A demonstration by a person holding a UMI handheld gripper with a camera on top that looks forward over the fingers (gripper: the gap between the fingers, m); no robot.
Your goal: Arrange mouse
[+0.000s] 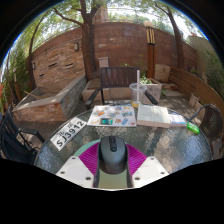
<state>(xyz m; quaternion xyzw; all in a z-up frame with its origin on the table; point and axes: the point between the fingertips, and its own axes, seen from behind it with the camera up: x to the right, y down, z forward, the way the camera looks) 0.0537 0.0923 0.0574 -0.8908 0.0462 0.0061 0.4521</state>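
We look out on a brick-walled courtyard with a tree trunk [87, 35] rising behind the low wall and leafy branches overhead, and in front of us lies a round, dark, mottled surface [160, 140] that carries everything close by. At the near end of it sits the mouse [112, 150], dark grey with a scroll wheel showing on its upper half; its long axis runs straight away from us, in line with the fingers, and its wheel end points out toward the courtyard. The hand-held gripper [112, 160] has its two fingers set narrowly about the mouse, the magenta pads [89, 157] lying close along its left and right flanks, and we read them as pressing on both sides, though the contact line itself is too small for us to be sure of. Beyond the mouse, across the middle of the surface, lies a printed sheet with coloured pictures [112, 115], and just beside it to the right an open book or magazine [158, 116]. A glass of pale drink [136, 96] stands between them at the far side. To the left of the fingers a white card with dark lettering [68, 131] lies tilted, and a small green object [193, 127] rests near the right rim.
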